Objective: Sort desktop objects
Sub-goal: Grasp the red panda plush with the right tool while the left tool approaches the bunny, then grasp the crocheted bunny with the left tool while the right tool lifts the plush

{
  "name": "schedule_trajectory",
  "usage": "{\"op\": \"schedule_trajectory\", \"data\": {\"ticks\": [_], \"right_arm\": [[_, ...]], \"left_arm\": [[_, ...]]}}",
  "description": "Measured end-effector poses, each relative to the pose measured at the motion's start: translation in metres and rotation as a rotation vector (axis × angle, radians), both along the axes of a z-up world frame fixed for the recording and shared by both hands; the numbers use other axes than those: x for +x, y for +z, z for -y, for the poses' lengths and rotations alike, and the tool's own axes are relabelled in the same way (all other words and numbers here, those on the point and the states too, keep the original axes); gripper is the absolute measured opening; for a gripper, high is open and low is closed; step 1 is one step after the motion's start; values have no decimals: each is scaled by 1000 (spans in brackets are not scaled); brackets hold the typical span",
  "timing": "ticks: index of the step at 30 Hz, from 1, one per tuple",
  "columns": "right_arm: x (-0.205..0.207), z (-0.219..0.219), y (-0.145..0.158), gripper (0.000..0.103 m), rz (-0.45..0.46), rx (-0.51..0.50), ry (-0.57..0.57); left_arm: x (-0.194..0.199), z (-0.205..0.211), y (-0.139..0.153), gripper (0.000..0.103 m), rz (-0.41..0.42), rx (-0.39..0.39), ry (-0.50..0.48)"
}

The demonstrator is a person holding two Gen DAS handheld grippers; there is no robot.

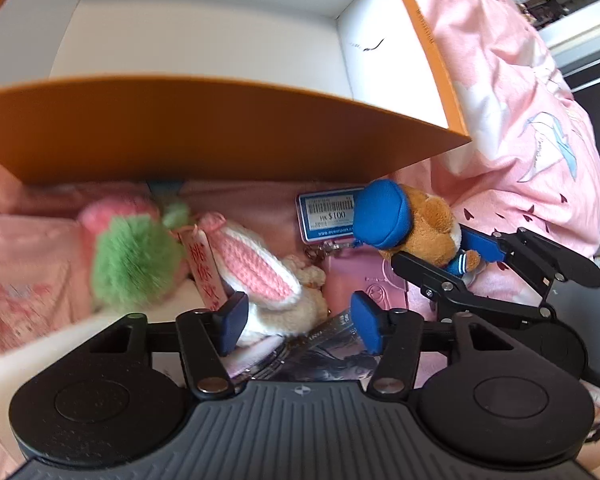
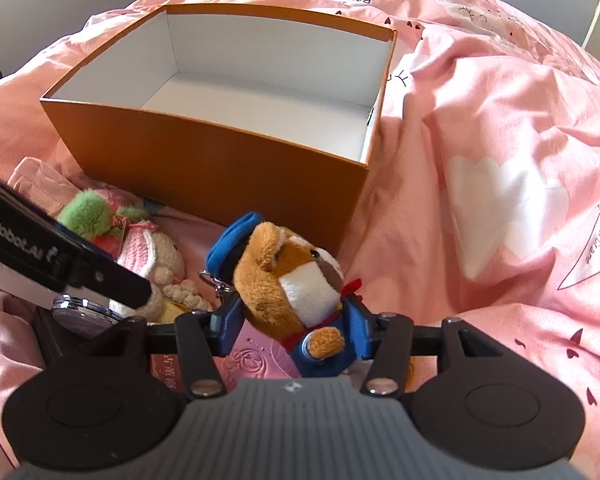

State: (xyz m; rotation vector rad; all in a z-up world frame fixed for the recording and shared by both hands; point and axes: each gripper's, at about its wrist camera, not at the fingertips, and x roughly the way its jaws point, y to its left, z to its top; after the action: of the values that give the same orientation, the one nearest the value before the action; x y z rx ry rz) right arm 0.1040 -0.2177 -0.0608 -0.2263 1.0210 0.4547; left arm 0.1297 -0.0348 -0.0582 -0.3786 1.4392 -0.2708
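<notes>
- Right claw (image 2: 292,336) clenched on the plush dog keychain (image 2: 296,280), blue pads pressing the blue-jacketed body from both sides, lower centre of the right wrist view.
- Dog's long axis tilted: blue cap to the upper left, paws to the lower right, snout facing right.
- Left claw (image 1: 298,322) released, pads apart around the crocheted rabbit (image 1: 260,276) without pressing it; rabbit's pink ear running from upper left to lower right.
- Green pom-pom (image 1: 134,262) just left of the rabbit, blurred.
- Barcoded price tag (image 1: 326,216) beside the dog's cap, centre right of the left wrist view.
- Orange box (image 2: 220,160) open-topped, white inside, upper middle of the frame.
- All resting on a pink bedspread (image 2: 500,160).
</notes>
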Motion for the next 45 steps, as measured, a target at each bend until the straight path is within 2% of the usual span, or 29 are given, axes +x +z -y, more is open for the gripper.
{"op": "schedule_trajectory", "data": {"ticks": [6,11,22,28,31,37,39,45], "right_arm": [[-2,5,-3,57,10,22,-3],[-3,6,-5,58,18,32,-4],[-5,3,-12,59,30,16,-8],[-3,5,-9,58,20,31,-28],[-3,5,-5,58,22,31,-28],[-8,1,7,56,50,27,-11],[-9,-2,12,56,59,31,-6],[-14,-11,28,55,101,42,27]], "left_arm": [[3,11,-14,70,-34,74,29],[3,22,-31,70,-50,173,3],[13,24,-51,76,-42,169,20],[10,13,-51,62,8,132,32],[5,3,-49,59,39,101,32],[-2,-10,-38,55,112,80,19],[-15,-2,-35,54,141,77,14],[-27,-14,-12,52,245,69,11]]}}
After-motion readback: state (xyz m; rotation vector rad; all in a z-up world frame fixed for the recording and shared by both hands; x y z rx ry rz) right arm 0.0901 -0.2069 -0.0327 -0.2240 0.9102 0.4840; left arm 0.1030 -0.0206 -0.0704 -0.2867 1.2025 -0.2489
